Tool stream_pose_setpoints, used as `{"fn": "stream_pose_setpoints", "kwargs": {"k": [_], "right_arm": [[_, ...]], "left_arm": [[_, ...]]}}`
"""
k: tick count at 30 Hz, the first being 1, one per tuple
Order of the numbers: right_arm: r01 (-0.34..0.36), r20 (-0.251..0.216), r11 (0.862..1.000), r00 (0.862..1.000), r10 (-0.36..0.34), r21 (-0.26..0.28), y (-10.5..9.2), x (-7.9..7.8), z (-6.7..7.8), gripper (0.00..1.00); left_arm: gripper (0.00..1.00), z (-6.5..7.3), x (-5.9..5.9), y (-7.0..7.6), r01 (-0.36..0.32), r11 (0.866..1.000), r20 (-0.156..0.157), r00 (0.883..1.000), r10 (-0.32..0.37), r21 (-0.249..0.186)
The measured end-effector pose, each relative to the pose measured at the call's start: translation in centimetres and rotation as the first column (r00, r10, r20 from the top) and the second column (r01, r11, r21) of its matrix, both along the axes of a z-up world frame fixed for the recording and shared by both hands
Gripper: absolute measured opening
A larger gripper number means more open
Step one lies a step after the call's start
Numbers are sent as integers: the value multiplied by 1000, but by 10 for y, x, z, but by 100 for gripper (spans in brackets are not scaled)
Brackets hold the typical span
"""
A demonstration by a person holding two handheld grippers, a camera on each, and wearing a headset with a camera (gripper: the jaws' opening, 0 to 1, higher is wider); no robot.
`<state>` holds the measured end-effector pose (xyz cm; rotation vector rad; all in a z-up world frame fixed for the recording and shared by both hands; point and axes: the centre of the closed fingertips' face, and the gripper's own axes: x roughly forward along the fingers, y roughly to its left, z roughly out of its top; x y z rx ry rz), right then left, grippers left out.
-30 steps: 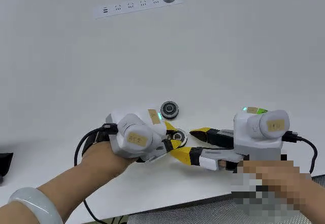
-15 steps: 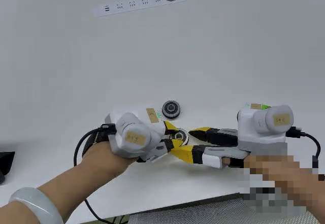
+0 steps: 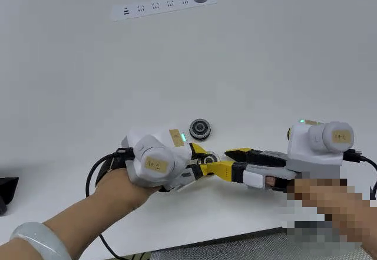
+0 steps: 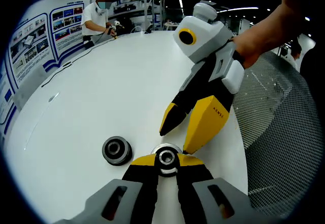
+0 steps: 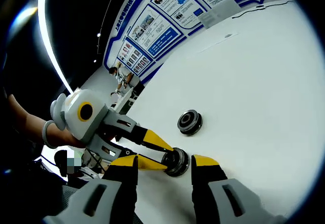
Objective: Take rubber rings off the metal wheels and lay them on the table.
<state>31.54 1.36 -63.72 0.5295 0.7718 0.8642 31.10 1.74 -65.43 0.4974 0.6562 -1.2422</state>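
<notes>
**Left gripper (image 4: 167,162) grips one wheel (image 4: 166,156) of two**

You work at a plain white table (image 3: 265,83) in a hall hung with blue posters (image 5: 152,28). Count two wheels: the gripped one, and a loose wheel (image 4: 117,150) lying on the table near it. Your right gripper (image 4: 177,136), jaws apart, has its tips at the gripped wheel.

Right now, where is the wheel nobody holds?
In the head view, the free wheel lies on the table, just beyond the left gripper.
</notes>
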Motion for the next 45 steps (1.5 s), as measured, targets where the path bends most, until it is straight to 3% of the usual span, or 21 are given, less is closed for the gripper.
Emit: {"fn": "stream_pose_setpoints", "kwargs": {"k": [15,21,45], "right_arm": [[-1,-48,1000,999,1,-1,8,6,-9,32],[5,-72,1000,997,-5,-2,6,6,-13,32],[9,-110,999,994,-4,40,7,-3,-7,30]], "left_arm": [[13,0,0,0,-5,1000,3,1000,5,-7],[13,0,0,0,-7,1000,4,1000,7,-12],[13,0,0,0,-12,1000,4,1000,12,-20]]}}
